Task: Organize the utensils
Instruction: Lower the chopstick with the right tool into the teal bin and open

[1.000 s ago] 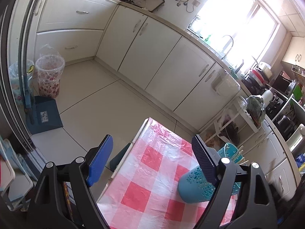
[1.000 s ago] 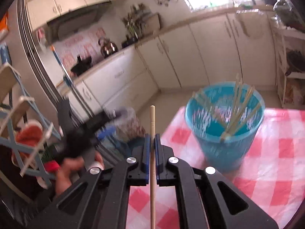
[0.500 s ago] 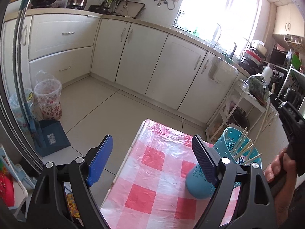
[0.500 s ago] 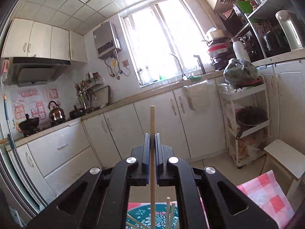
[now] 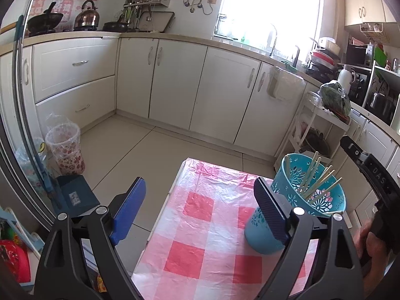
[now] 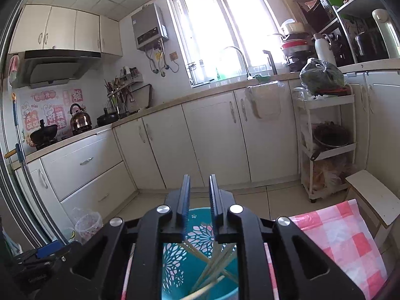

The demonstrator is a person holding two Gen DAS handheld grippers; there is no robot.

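A teal perforated utensil holder [image 5: 300,200] stands on the pink checked tablecloth [image 5: 200,225] at the right, with several wooden chopsticks [image 5: 317,182] leaning inside it. My left gripper [image 5: 200,205] is open and empty, above the table's left part, its right finger in front of the holder. My right gripper [image 6: 198,195] is open a little and empty, directly above the holder [image 6: 200,262], whose chopsticks [image 6: 212,267] show below the fingers. The right gripper's body [image 5: 370,175] shows at the right edge of the left wrist view.
The small table stands in a kitchen with white cabinets [image 5: 175,80] behind. A floral waste bin [image 5: 66,147] and a dark blue dustpan [image 5: 75,192] are on the floor at left. A white rack [image 6: 327,147] and a small white stool [image 6: 375,197] stand at right.
My right gripper has opened and let go of the chopstick, which is now in the holder. Both views have tilted up toward the kitchen.
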